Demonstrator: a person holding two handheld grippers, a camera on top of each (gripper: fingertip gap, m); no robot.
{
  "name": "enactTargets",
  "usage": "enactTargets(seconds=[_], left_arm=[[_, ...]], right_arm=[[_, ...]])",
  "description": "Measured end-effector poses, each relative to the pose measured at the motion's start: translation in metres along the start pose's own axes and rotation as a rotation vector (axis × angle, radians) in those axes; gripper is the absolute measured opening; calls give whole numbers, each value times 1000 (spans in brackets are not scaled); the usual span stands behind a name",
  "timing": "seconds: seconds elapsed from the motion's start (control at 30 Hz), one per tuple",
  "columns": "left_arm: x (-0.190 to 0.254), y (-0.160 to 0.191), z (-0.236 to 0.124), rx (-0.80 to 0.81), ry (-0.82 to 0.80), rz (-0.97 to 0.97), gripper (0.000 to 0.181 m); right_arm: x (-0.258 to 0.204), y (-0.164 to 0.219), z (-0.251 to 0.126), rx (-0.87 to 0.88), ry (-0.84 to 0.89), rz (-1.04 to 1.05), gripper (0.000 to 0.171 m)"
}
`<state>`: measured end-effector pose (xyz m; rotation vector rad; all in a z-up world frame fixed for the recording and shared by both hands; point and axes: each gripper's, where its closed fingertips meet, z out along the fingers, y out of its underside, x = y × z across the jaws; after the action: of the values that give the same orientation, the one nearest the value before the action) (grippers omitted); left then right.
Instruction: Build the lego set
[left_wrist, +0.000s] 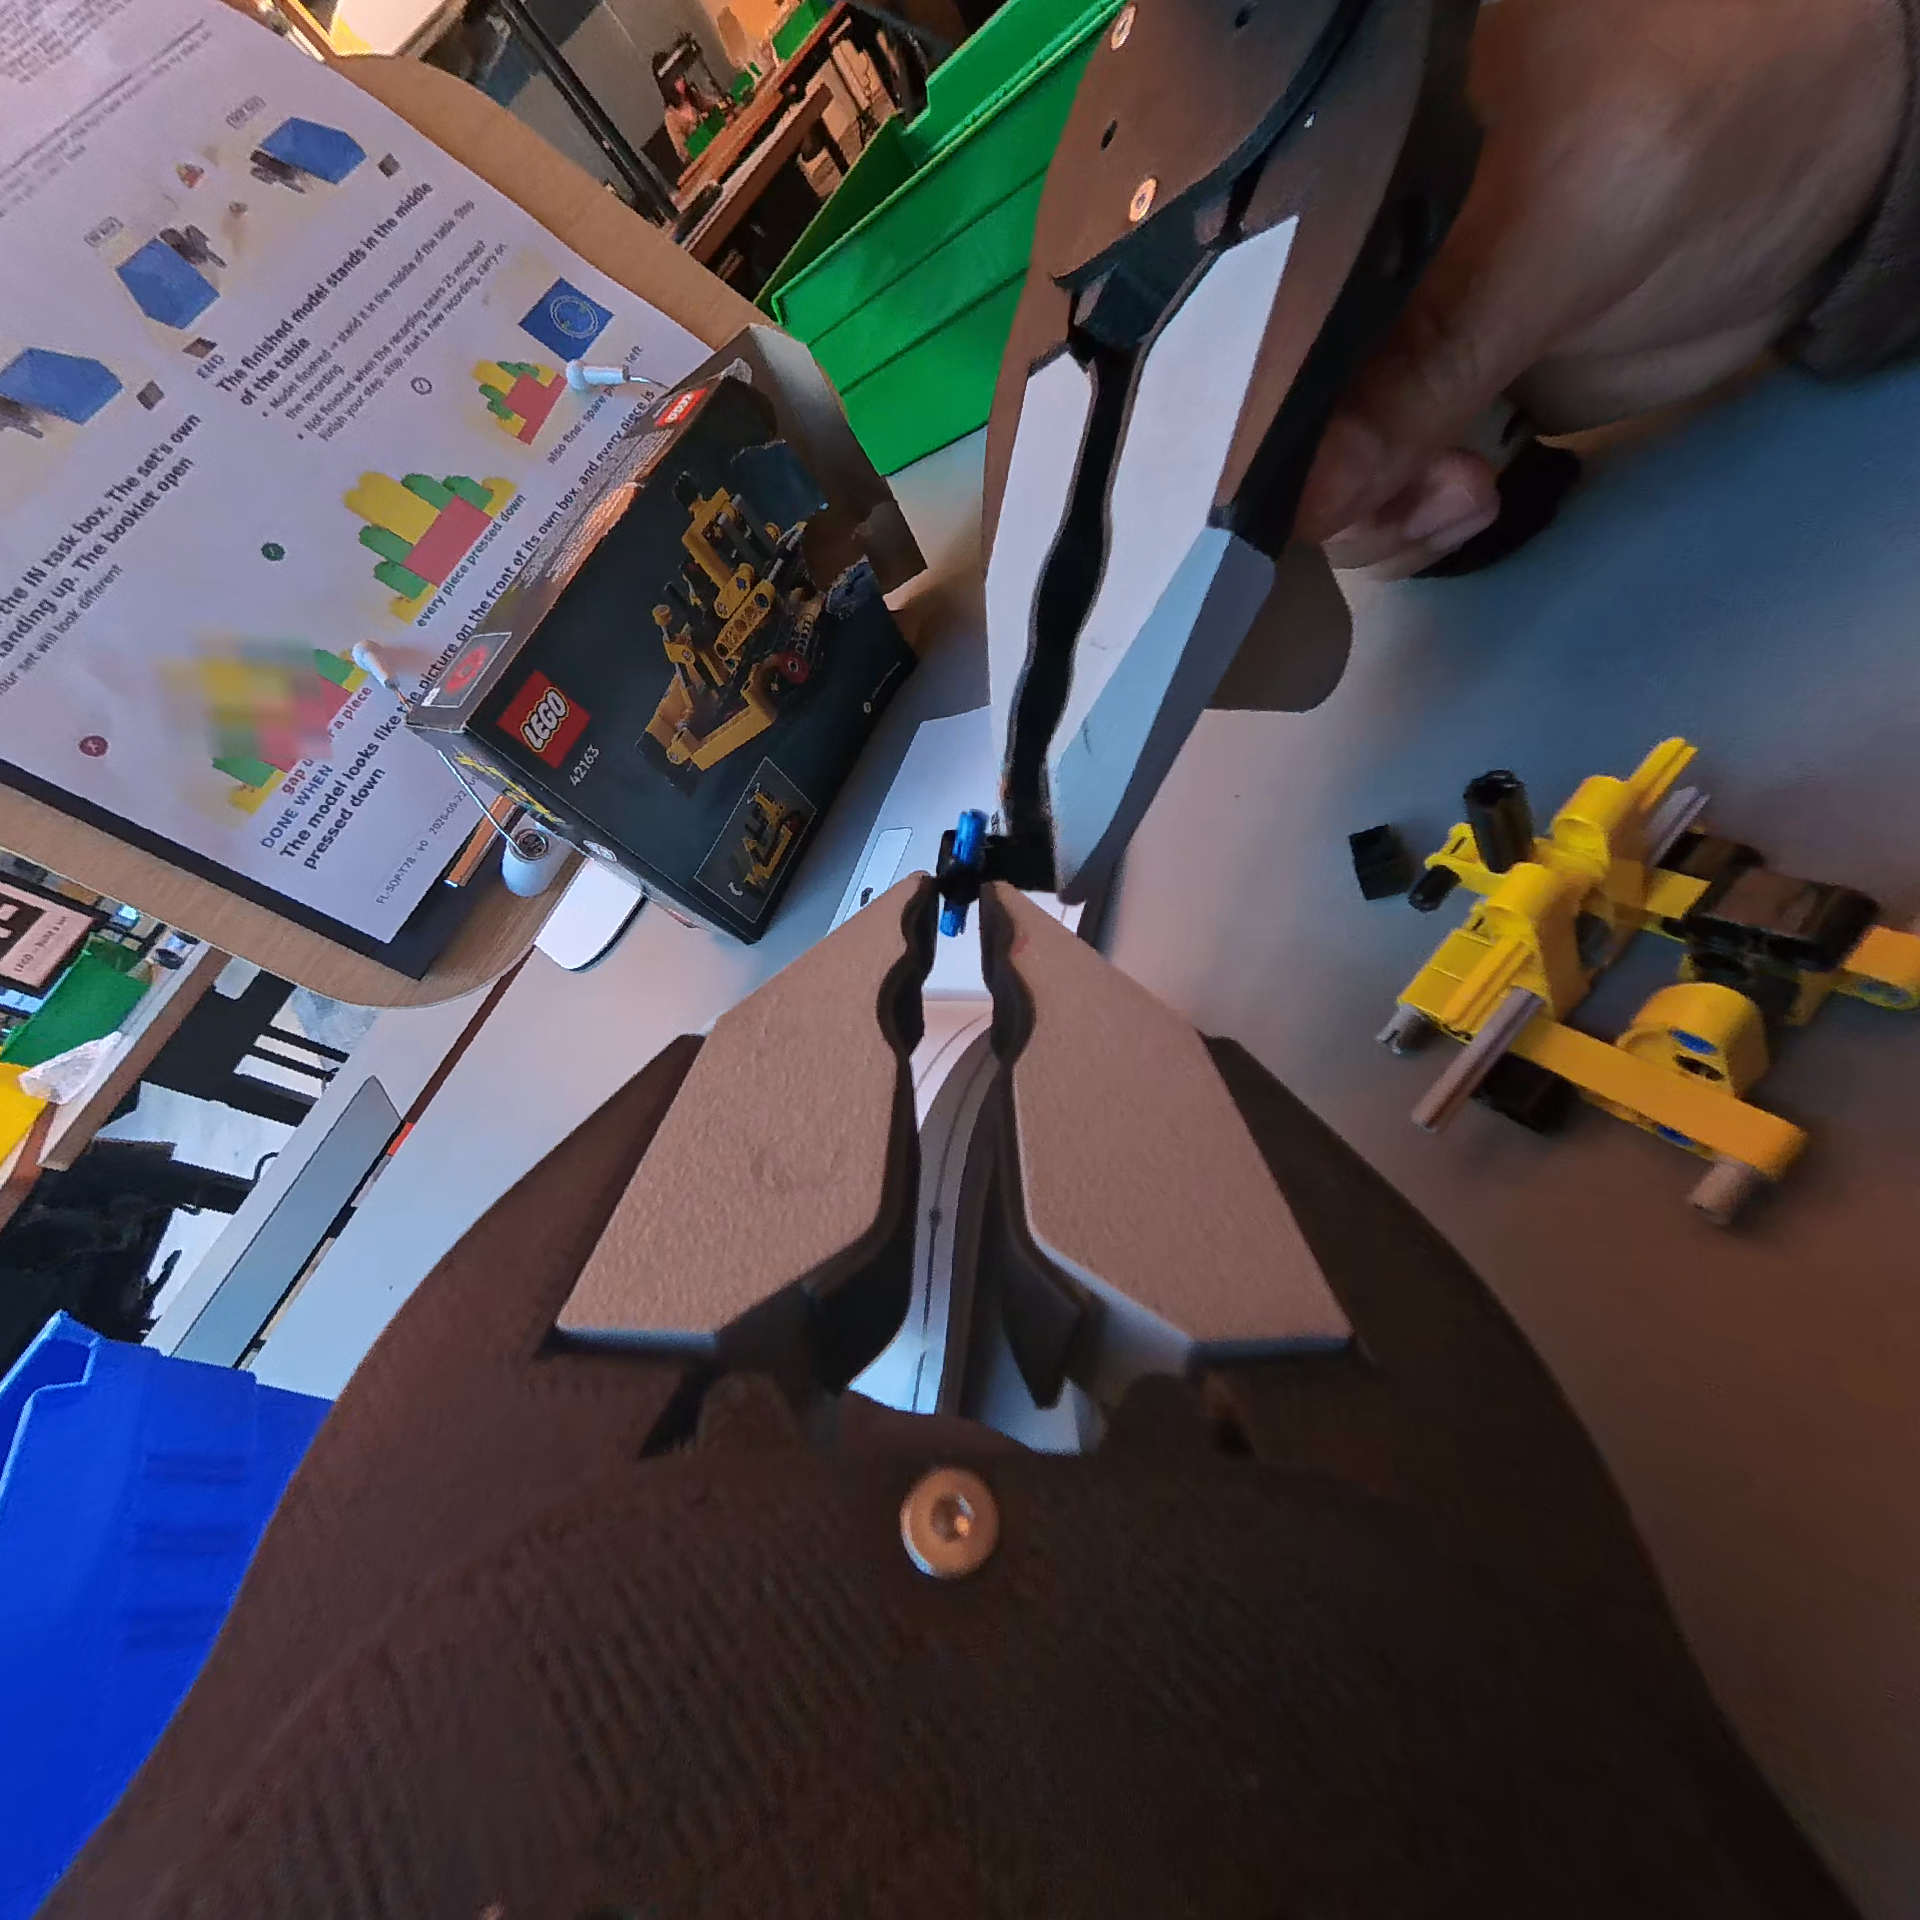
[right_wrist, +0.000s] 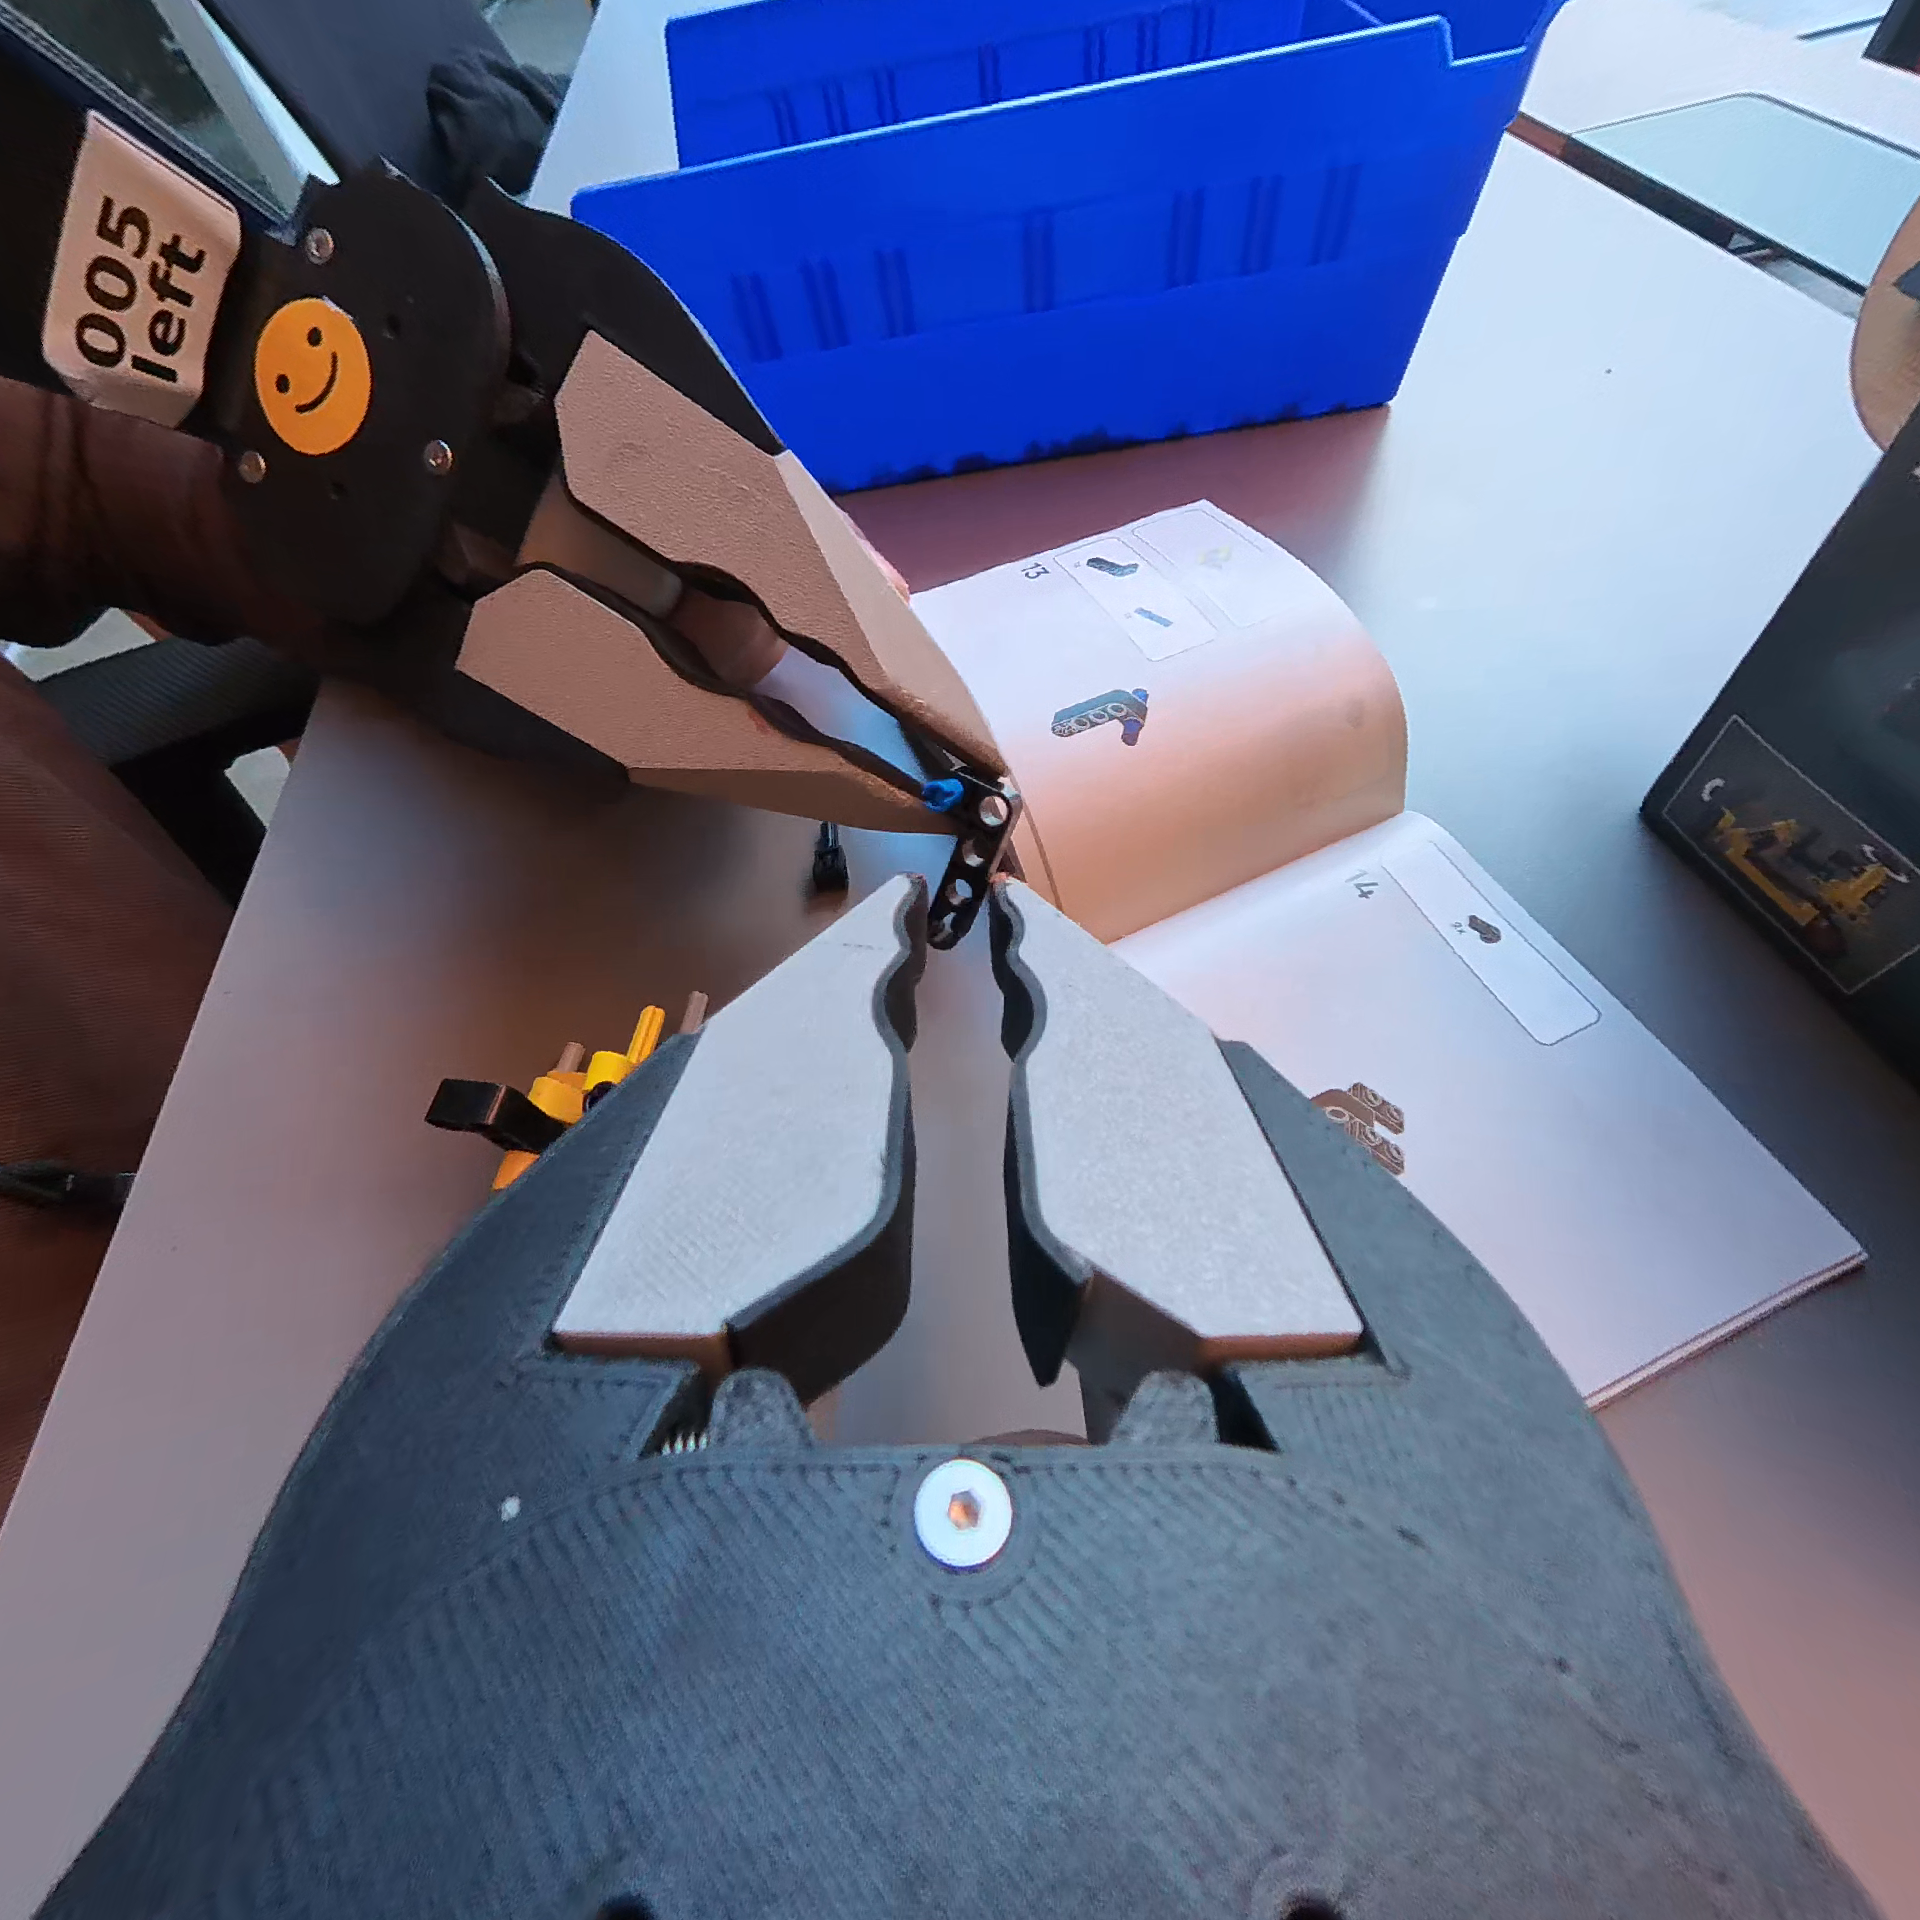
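right gripper (right_wrist: 958, 902) pinches lower end of black holed angled plastic beam (right_wrist: 975, 852) | left gripper (left_wrist: 954, 896) clamps small blue plastic pin (left_wrist: 962, 871) at beam's top hole | beam's long axis points away from right gripper, held above table

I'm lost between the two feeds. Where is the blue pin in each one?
Left wrist view: blue pin at centre, pinched at the left claw tips.
Right wrist view: just left of centre, at the end of the black beam.
Shared landmark: the blue bin.
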<state>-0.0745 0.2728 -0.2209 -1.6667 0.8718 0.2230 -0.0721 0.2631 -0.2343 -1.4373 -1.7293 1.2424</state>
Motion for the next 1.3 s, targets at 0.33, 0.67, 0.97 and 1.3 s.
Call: enactTargets(seconds=[0.33, 0.67, 0.97, 1.3], left_arm=[[4, -10, -4, 49, -2, 30, 9], [17, -12, -7, 59, 59, 108, 7], [10, -1, -4, 15, 55, 79, 5], [21, 10, 1, -19, 72, 224, 5]], right_arm=[[-5, 0, -3, 6, -41, 19, 5], [-14, 8, -3, -42, -117, 42, 4], [-2, 15, -27, -89, -54, -36, 8], [-24, 45, -41, -224, -192, -129, 17]])
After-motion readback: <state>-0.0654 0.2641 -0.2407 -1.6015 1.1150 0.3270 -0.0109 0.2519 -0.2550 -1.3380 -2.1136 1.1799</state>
